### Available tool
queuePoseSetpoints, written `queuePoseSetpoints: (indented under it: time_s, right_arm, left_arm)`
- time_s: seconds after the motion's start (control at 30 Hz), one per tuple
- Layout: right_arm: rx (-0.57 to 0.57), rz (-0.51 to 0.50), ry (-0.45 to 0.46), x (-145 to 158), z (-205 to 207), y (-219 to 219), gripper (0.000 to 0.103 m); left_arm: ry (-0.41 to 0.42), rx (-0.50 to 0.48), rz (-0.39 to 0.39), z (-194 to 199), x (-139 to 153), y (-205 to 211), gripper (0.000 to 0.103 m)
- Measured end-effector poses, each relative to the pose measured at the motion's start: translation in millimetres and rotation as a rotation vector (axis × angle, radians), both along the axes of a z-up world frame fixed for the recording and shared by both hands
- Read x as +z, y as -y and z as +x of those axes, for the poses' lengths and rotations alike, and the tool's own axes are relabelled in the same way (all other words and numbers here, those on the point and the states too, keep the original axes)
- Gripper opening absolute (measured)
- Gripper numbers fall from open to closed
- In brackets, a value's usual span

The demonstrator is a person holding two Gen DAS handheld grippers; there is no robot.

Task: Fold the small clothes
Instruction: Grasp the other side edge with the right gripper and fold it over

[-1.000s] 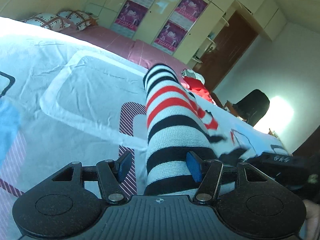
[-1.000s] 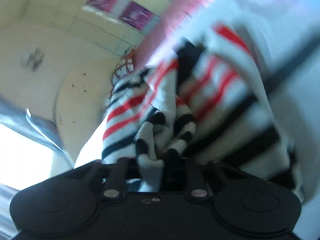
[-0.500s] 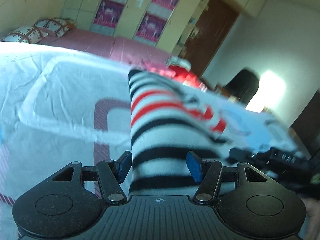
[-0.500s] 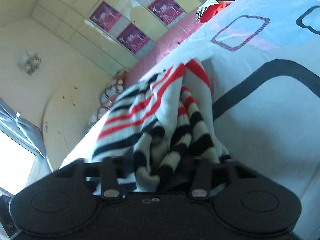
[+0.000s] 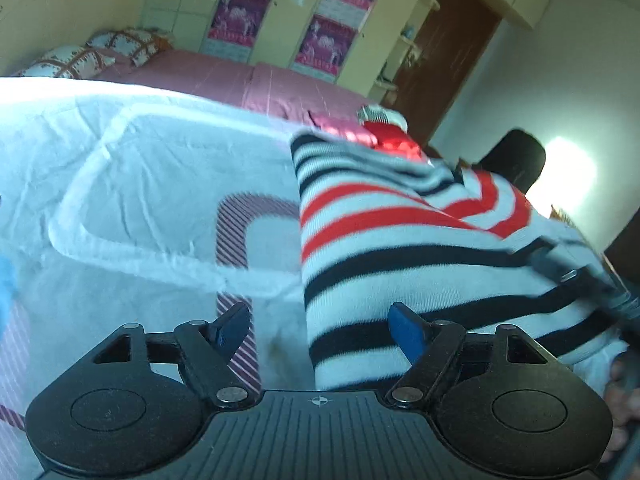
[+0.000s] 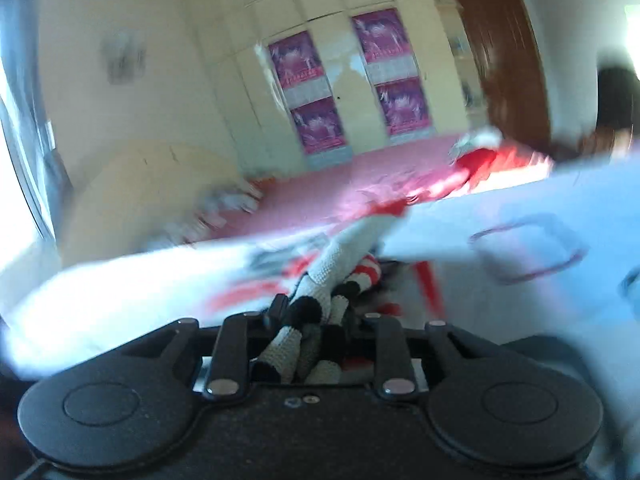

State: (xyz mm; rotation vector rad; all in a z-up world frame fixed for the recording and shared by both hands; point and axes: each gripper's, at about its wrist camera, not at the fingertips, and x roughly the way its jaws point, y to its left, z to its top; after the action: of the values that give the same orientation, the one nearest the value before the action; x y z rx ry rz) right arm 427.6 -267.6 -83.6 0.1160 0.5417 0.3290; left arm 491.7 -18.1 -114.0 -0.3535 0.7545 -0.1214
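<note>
Left tool (image 5: 318, 326) is spread wide, blue pads (image 5: 404, 330) well apart, nothing pinched. The near-left edge of the striped sweater (image 5: 400, 264) lies between the fingers, not gripped; the right pad sits over the knit, and whether it touches cannot be told.

Sweater is white with black and red stripes, lying on the bed sheet (image 5: 132, 184), pale with maroon striped rounded-square prints. Its upper part is folded over, red stripes running diagonally toward the sheet's far right edge. In the left wrist view the right tool is a blurred dark shape at the sweater's right edge (image 5: 592, 284); part of a hand (image 5: 620, 384) shows at the frame's right margin.

Right tool (image 6: 314, 320) is closed narrow on a bunched wad of the same sweater (image 6: 316, 336): black, white and red knit folds packed between the fingers. Cloth runs forward from the tool and down onto the sheet (image 6: 520, 280). This view is heavily motion-blurred, so the cloth's lay beyond the tool is unclear.

Beyond the sheet: pink bedspread (image 5: 248, 80), patterned pillows (image 5: 96, 50) at the far left corner of the bed, a red and white garment pile (image 5: 386, 128) at the far edge. Wardrobe doors with purple posters (image 5: 288, 16) behind, a brown door (image 5: 444, 56) to their right.
</note>
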Motion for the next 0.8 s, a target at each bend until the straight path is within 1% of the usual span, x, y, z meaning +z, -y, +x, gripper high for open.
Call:
queuePoseSetpoints:
  time_s: [0.03, 0.07, 0.13, 0.17, 0.2, 0.27, 0.33, 0.43, 0.47, 0.5, 0.57, 0.6, 0.63, 0.67, 0.73, 0.77, 0.8]
  right_arm:
    - [-0.02, -0.031, -0.098, -15, 9, 1, 0.026]
    - [-0.039, 0.027, -0.204, -28, 16, 10, 0.026]
    - [-0.072, 0.227, -0.235, -32, 17, 33, 0.028]
    - [-0.08, 0.302, -0.251, -33, 18, 42, 0.032]
    - [-0.08, 0.348, -0.261, -33, 15, 47, 0.034]
    - [-0.077, 0.385, -0.269, -37, 18, 51, 0.034]
    - [-0.078, 0.374, -0.265, -38, 17, 50, 0.033]
    - [-0.08, 0.303, -0.249, -34, 21, 37, 0.035]
    - [-0.08, 0.27, -0.242, -31, 24, 33, 0.03]
    - [-0.067, 0.204, -0.199, -27, 29, 24, 0.027]
    - [0.01, -0.041, -0.031, -17, 22, -8, 0.026]
    - [0.053, -0.13, 0.056, -14, 11, -21, 0.026]
    - [0.079, -0.152, 0.097, -15, 4, -25, 0.026]
    - [0.066, -0.133, 0.07, -20, 4, -23, 0.026]
    - [-0.02, -0.073, -0.1, -42, 20, -9, 0.027]
    - [-0.034, -0.011, -0.119, -47, 22, -1, 0.027]
    - [-0.035, 0.016, -0.129, -46, 22, 2, 0.03]
  left_arm:
    - [-0.009, -0.012, 0.001, 0, -2, 3, 0.076]
    - [-0.013, -0.015, -0.006, -1, -3, 4, 0.076]
    - [-0.016, -0.01, -0.01, -3, -1, 3, 0.076]
    - [-0.014, -0.011, -0.012, -4, 0, 2, 0.076]
    - [-0.006, -0.008, -0.015, -5, 2, 1, 0.076]
    - [0.017, 0.009, -0.014, -6, 6, -3, 0.076]
    - [0.013, 0.023, -0.024, -3, 6, -6, 0.076]
    - [-0.02, 0.008, -0.018, 2, 2, -3, 0.076]
    - [-0.022, 0.006, -0.026, 3, 0, -4, 0.076]
    - [-0.025, 0.006, -0.041, 3, -2, -5, 0.076]
    - [-0.033, 0.02, -0.071, 1, -4, -10, 0.076]
    - [-0.025, 0.03, -0.069, -2, -3, -10, 0.076]
    - [-0.014, 0.035, -0.051, -4, -1, -8, 0.076]
    - [-0.006, 0.033, -0.033, -6, -1, -7, 0.076]
    - [-0.013, 0.02, -0.034, -7, -3, -5, 0.076]
    - [-0.021, 0.02, -0.033, -7, -4, -4, 0.076]
    - [-0.02, 0.022, -0.024, -7, -3, -3, 0.076]
